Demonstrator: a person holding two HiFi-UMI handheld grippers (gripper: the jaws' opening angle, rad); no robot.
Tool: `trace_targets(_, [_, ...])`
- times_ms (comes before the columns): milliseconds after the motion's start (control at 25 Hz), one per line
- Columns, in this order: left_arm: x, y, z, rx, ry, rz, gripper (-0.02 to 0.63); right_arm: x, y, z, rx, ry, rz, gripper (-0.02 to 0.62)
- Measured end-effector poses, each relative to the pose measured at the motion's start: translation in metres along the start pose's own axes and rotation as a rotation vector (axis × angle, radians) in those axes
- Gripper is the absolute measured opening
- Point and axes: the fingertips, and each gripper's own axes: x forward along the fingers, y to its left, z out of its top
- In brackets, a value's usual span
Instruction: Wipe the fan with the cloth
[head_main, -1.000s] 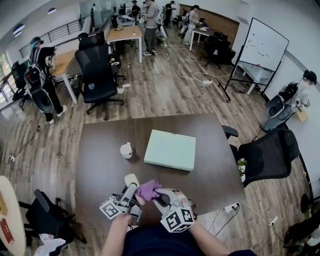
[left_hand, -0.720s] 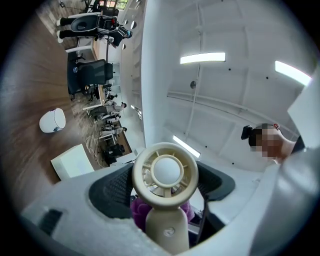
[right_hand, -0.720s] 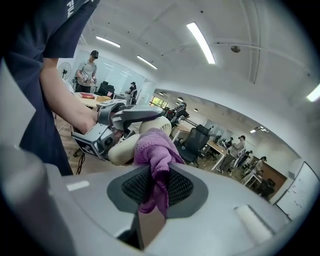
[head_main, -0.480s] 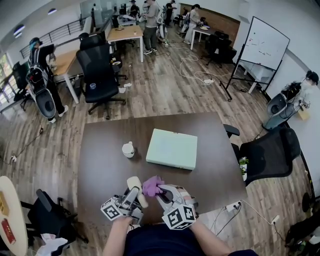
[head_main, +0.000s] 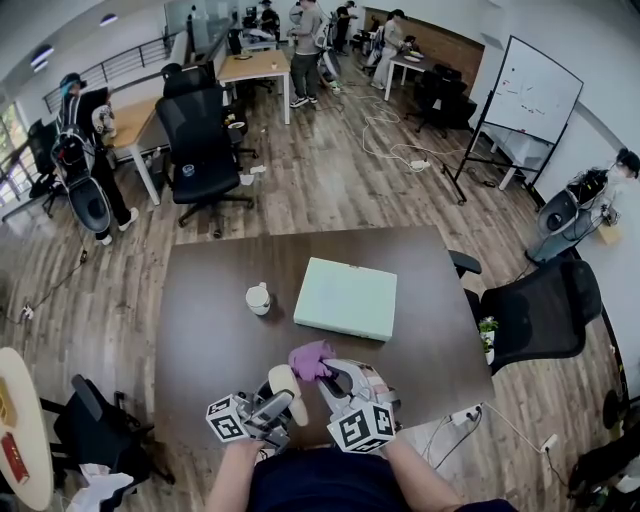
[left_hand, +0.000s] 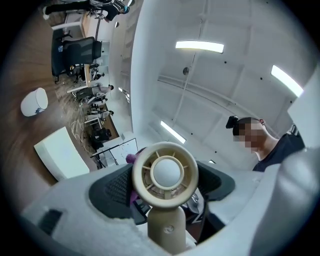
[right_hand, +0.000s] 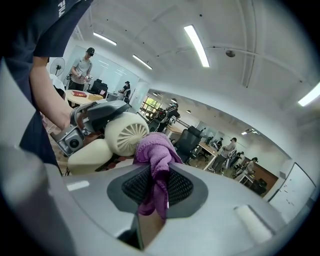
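A small cream hand-held fan (left_hand: 165, 172) stands upright between the pads of my left gripper (left_hand: 165, 190), which is shut on its handle. Its round grille faces this camera. My right gripper (right_hand: 157, 187) is shut on a bunched purple cloth (right_hand: 156, 155), which lies against the ribbed back of the fan (right_hand: 125, 132). A bit of the cloth (left_hand: 131, 159) shows behind the fan's rim. In the head view the fan (head_main: 283, 383) and the cloth (head_main: 310, 360) meet above the table's near edge, between the left gripper (head_main: 268, 400) and the right gripper (head_main: 338, 385).
On the dark brown table (head_main: 200, 330) a pale green box (head_main: 345, 298) lies in the middle, with a small white cup-like object (head_main: 259, 298) to its left. A black office chair (head_main: 535, 310) stands at the table's right side. Desks, chairs and people fill the room beyond.
Both grippers have lifted a little and shifted right. The fan now tilts more upright, and the cloth has slid further up along the fan's head.
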Motion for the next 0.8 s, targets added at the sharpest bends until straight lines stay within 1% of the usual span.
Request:
trace_targets(160, [-0.002, -0.002, 0.000, -0.002, 0.004, -0.012, 0.380, 0.002, 0.000, 0.002, 0.009, -0.011, 0.003, 0.078])
trace_targets(240, [-0.002, -0.002, 0.003, -0.003, -0.007, -0.016, 0.380, 0.003, 0.000, 0.002, 0.011, -0.004, 0.005, 0.078])
trace_targets(320, [-0.003, 0.000, 0.011, 0.014, -0.052, -0.002, 0.380, 0.004, 0.002, 0.002, 0.007, -0.001, 0.015, 0.078])
trace_targets(400, [-0.007, 0.004, 0.025, 0.038, -0.126, 0.023, 0.380, 0.005, 0.010, 0.004, -0.009, -0.008, 0.039, 0.078])
trace_targets(480, [-0.010, 0.005, 0.037, 0.051, -0.186, 0.030, 0.380, 0.005, 0.021, 0.006, -0.024, -0.018, 0.071, 0.078])
trace_targets(640, [-0.014, 0.003, 0.054, 0.054, -0.250, 0.025, 0.380, 0.005, 0.039, 0.008, -0.039, -0.032, 0.116, 0.078])
trace_targets(800, [-0.018, 0.001, 0.065, 0.042, -0.314, 0.025, 0.380, 0.006, 0.046, 0.011, -0.042, -0.041, 0.134, 0.078])
